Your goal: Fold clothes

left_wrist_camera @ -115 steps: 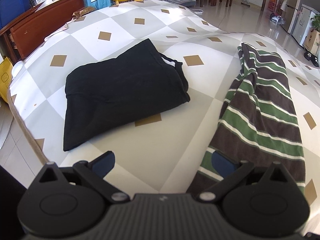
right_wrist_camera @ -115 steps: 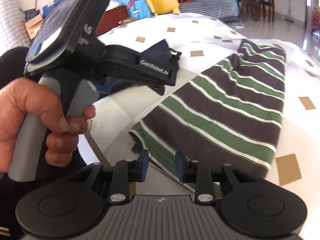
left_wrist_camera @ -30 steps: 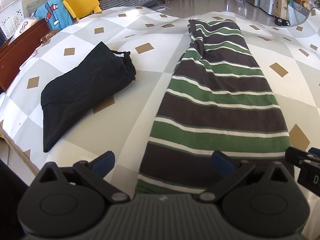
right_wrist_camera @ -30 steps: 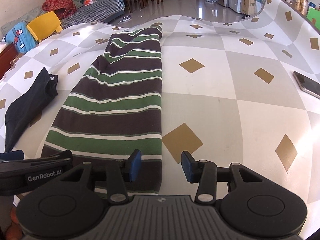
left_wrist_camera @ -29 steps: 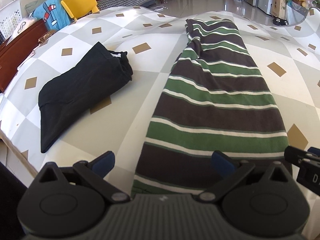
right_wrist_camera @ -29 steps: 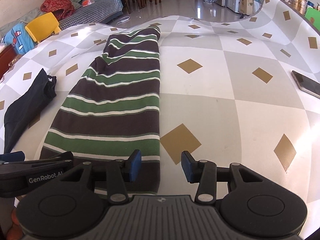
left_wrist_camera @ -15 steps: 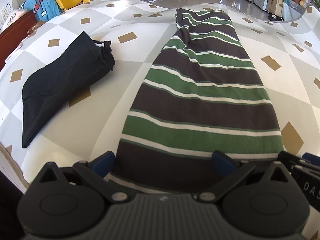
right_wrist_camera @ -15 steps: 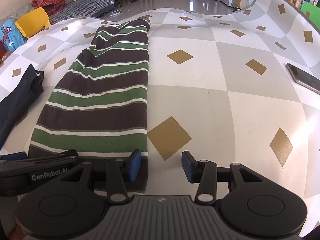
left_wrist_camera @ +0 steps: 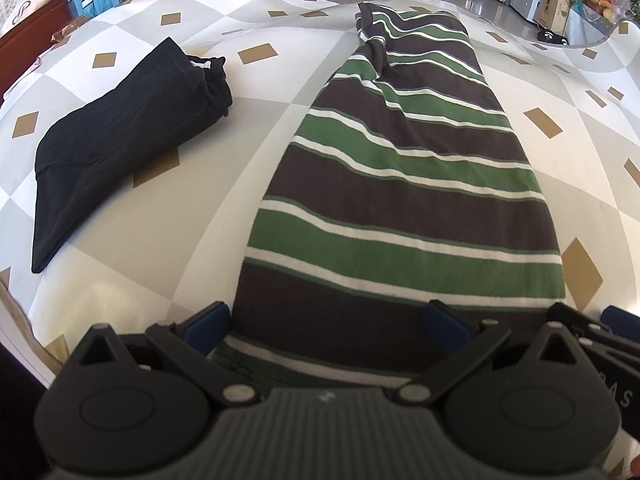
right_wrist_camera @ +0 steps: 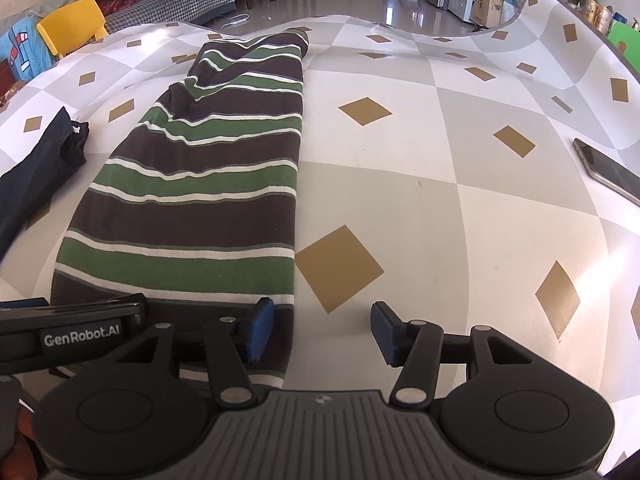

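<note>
A long green, brown and white striped garment [left_wrist_camera: 404, 184] lies folded lengthwise on the checked tablecloth [left_wrist_camera: 132, 248], running away from me. My left gripper [left_wrist_camera: 324, 328] is open wide over its near end, one blue fingertip at each side of the hem. My right gripper [right_wrist_camera: 320, 330] is open at the garment's near right corner [right_wrist_camera: 200, 216], its left fingertip [right_wrist_camera: 260, 324] over the cloth edge and its right fingertip over bare tablecloth. A folded black garment [left_wrist_camera: 116, 136] lies to the left; it also shows in the right wrist view [right_wrist_camera: 28, 184].
A phone [right_wrist_camera: 608, 172] lies on the tablecloth at the far right. A yellow chair [right_wrist_camera: 72, 28], a sofa with clothes and a wooden cabinet [left_wrist_camera: 32, 28] stand beyond the table's left and back. The table's near left edge [left_wrist_camera: 24, 320] drops to the floor.
Both grippers have moved forward and lower toward the striped garment's near hem. The right gripper's jaws have opened wider. The garments have not moved.
</note>
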